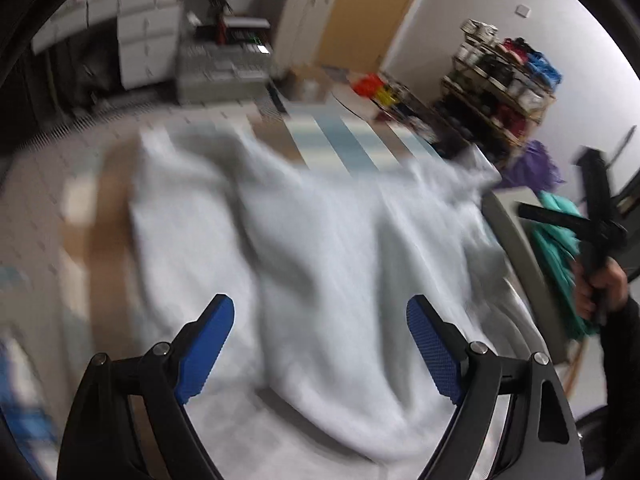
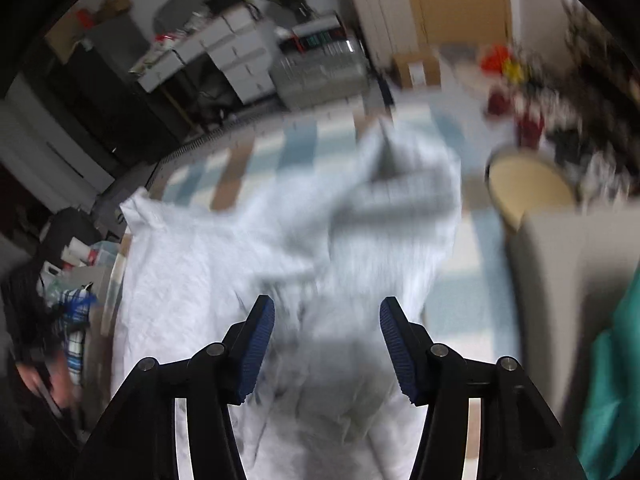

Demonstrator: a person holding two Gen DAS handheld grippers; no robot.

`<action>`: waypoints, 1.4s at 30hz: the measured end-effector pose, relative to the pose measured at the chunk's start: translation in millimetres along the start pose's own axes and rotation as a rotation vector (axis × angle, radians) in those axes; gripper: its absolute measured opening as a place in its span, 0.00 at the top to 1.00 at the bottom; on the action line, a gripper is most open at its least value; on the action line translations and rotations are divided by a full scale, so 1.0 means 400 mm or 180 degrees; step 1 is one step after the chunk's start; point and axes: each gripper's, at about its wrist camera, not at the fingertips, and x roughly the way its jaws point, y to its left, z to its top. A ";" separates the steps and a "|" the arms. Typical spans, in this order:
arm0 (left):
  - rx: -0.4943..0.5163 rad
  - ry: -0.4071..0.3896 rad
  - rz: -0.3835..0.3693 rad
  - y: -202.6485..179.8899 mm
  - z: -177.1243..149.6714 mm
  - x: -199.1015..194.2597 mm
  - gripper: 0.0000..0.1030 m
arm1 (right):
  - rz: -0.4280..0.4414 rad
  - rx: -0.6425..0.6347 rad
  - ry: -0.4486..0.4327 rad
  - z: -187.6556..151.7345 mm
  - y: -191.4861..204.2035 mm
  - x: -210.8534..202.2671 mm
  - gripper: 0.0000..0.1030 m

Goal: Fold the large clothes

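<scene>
A large pale blue-white garment [image 1: 320, 240] lies rumpled on a striped mat on the floor. In the right wrist view the same garment [image 2: 288, 248] is partly folded over itself, blurred by motion. My left gripper [image 1: 320, 312] hangs above it, open wide, with nothing between its blue pads [image 1: 208, 344]. Also above the cloth, my right gripper [image 2: 327, 312] stands open, its jaws apart with no cloth pinched between them. At the right edge of the left wrist view a hand holds the right gripper [image 1: 600, 216] from the side.
A grey bin [image 2: 568, 264] with teal cloth [image 2: 612, 380] stands right of the garment, a round cream basket [image 2: 528, 188] behind it. Cluttered shelves [image 1: 500, 80] and white drawers [image 1: 148, 44] line the far walls. Bags and boxes [image 2: 76, 280] crowd the left.
</scene>
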 end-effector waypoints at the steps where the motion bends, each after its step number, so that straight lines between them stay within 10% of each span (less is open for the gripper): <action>1: -0.0089 -0.0025 0.0092 0.021 0.027 0.001 0.18 | -0.0076 -0.0106 -0.0132 0.026 0.017 -0.017 0.40; 4: -0.0485 0.0000 0.0241 0.112 0.154 0.029 0.18 | -0.0271 -0.0163 -0.0486 0.117 0.046 -0.039 0.25; 6: -0.0386 0.0179 0.0240 0.127 0.221 0.079 0.18 | -0.0276 -0.0162 -0.0500 0.167 0.062 -0.014 0.26; 9: 0.0026 0.0134 0.0881 0.117 0.284 0.144 0.18 | -0.0324 -0.0170 -0.0347 0.227 0.078 0.076 0.26; 11: -0.0021 0.0249 0.0796 0.124 0.298 0.198 0.18 | -0.0448 -0.0240 -0.0177 0.250 0.092 0.147 0.26; 18: -0.0108 0.1069 0.0558 0.162 0.193 0.392 0.19 | -0.1011 -0.0779 0.0812 0.139 0.055 0.366 0.29; 27: -0.0257 0.0646 0.0371 0.165 0.115 0.207 0.19 | -0.0611 -0.0401 0.0252 0.058 0.007 0.204 0.26; 34: -0.0107 0.1142 0.0574 0.178 -0.009 0.316 0.19 | -0.0697 -0.0220 0.0751 0.016 -0.014 0.324 0.25; 42: -0.0034 0.1113 0.0851 0.200 0.063 0.385 0.19 | -0.1072 -0.0465 0.0878 0.077 0.006 0.422 0.15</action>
